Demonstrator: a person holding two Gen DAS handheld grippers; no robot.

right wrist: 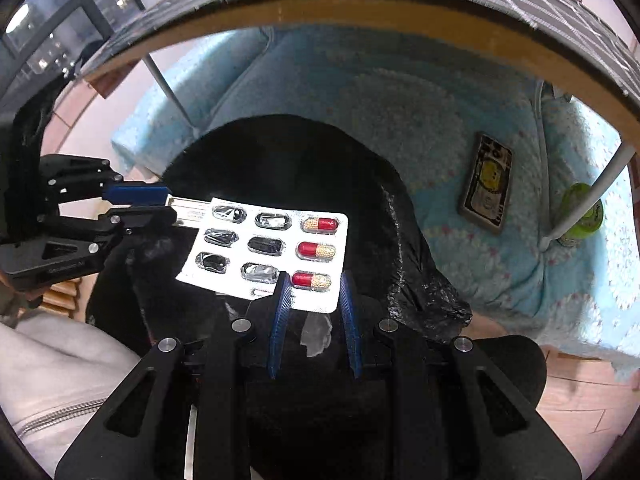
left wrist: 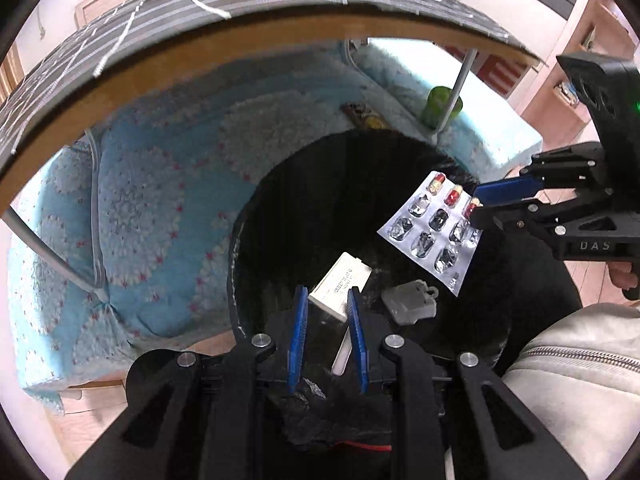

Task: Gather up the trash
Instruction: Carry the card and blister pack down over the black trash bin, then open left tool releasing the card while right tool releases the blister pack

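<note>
the open mouth of the black trash bag (left wrist: pixel 320 208) is the one wide gap, dark and unblocked in its middle. the blister pack (left wrist: pixel 434 228) hangs over its right side in the right tool (left wrist: pixel 478 202), narrowing that way in. a white box (left wrist: pixel 340 286) and a grey clip (left wrist: pixel 410 300) lie near the left tool (left wrist: pixel 326 300). overhead the table (left wrist: pixel 240 40) edge caps the room, its slanted legs (left wrist: pixel 456 88) standing beside the bag, with a blue quilted bed (left wrist: pixel 160 200) behind.

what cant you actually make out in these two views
- Print on the white box in the black bag: too small, and the left tongs cover part of it.
- Whether the right tongs clamp the blister pack: its near edge is hidden between the fingers.
- Green container: label blurred, table leg crosses it.
</note>
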